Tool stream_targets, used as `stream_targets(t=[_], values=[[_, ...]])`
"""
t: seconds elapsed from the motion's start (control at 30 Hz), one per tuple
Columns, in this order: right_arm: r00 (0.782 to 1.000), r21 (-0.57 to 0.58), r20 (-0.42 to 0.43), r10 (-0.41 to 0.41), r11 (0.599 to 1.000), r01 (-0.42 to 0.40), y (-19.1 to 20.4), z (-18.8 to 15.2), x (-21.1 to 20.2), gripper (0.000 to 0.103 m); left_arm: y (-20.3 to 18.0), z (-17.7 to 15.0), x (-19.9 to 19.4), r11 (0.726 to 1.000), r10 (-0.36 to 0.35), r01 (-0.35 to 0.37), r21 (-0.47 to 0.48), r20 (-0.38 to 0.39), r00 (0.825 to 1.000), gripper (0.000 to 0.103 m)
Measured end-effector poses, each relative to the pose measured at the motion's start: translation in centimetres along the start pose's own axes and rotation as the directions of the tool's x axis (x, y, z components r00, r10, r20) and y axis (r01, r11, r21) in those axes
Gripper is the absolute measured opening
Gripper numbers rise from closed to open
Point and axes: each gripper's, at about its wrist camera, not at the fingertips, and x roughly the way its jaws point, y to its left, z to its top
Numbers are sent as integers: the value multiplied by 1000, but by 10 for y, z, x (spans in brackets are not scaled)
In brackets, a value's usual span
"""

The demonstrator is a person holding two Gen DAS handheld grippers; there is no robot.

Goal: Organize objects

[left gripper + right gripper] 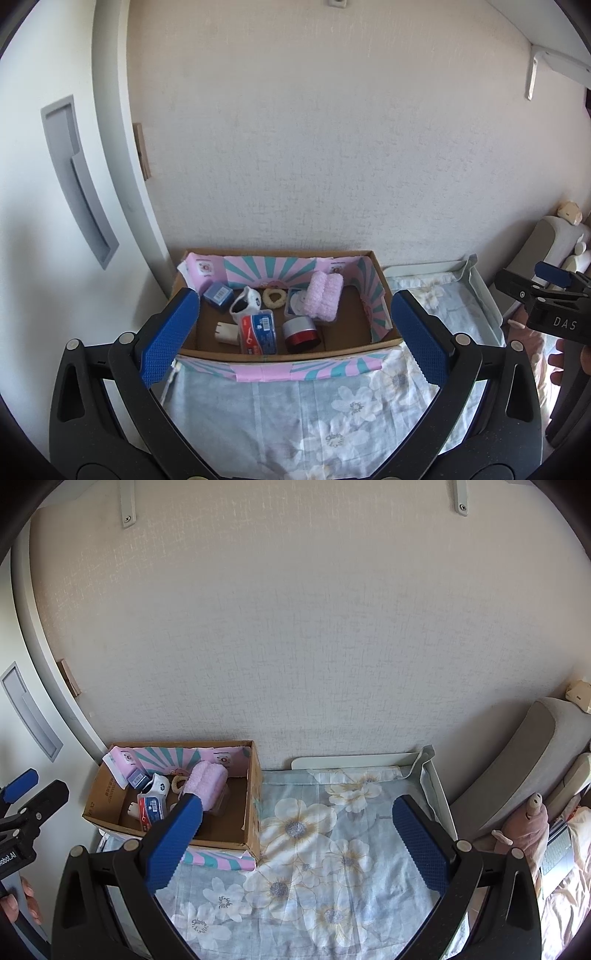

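Two grippers here, both hovering with fingers spread wide and nothing in them: left gripper (pixel 295 332) faces the cardboard box (pixel 380 341), right gripper (pixel 295 845) is over the floral cloth (pixel 332 849). The box sits at the tabletop's back-left corner against the wall, packed with a pink fluffy towel (pixel 325 295), a red tin with silver lid (pixel 301 332), a floss-pick pack (pixel 258 330), a blue box (pixel 218 293) and a white mug (pixel 245 301).
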Motion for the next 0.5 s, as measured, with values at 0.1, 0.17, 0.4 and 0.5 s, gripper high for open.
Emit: stream_targets(t=[0.1,0.17,0.4,0.5], values=[[1000,-1,4,2,1000,-2,1,0,-1,103,-5,-1,-3,999,45,-46,28,25,999,103],[1000,-5,7,-4,1000,4,2,0,-2,103,-7,-1,-4,995,91,-93,45,41,995,103],[1000,-5,8,-7,1000,7,4,-1,-3,103,-7,-3,-3,995,99,-100,23,42,994,103],[1000,-10,8,-9,1000,9,5,-1,-2,103,-4,-4,-3,996,88,-89,10,44,995,103]])
